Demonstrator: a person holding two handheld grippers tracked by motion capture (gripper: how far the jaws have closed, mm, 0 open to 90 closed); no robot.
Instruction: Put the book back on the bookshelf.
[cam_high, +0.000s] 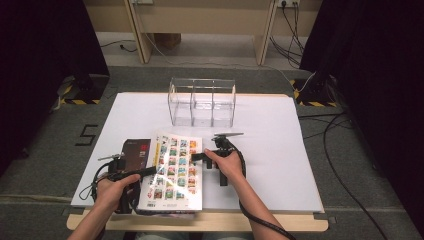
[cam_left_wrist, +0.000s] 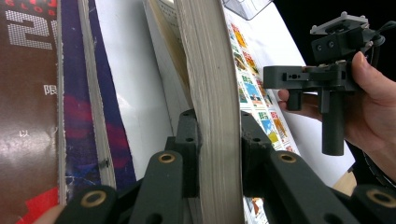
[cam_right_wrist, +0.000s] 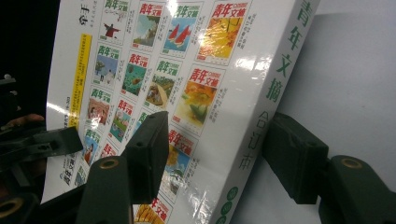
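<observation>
clear organizer (cam_high: 202, 102): three compartments | thick book (cam_high: 172, 172): clamped by left gripper (cam_left_wrist: 217, 140)

The lower edge of the thick book (cam_high: 172, 172) was overlapped by the table's near edge region in the high view, and its far spine side was hidden from the left gripper view by its own page block. The dark-covered book (cam_left_wrist: 28, 93) was cut off by the left and top edges of that picture. In the right gripper view the thick book's cover was cropped at the top and bottom (its small print was too fine to be read). The clear organizer (cam_left_wrist: 245, 5) was cut off there to one corner.
</observation>
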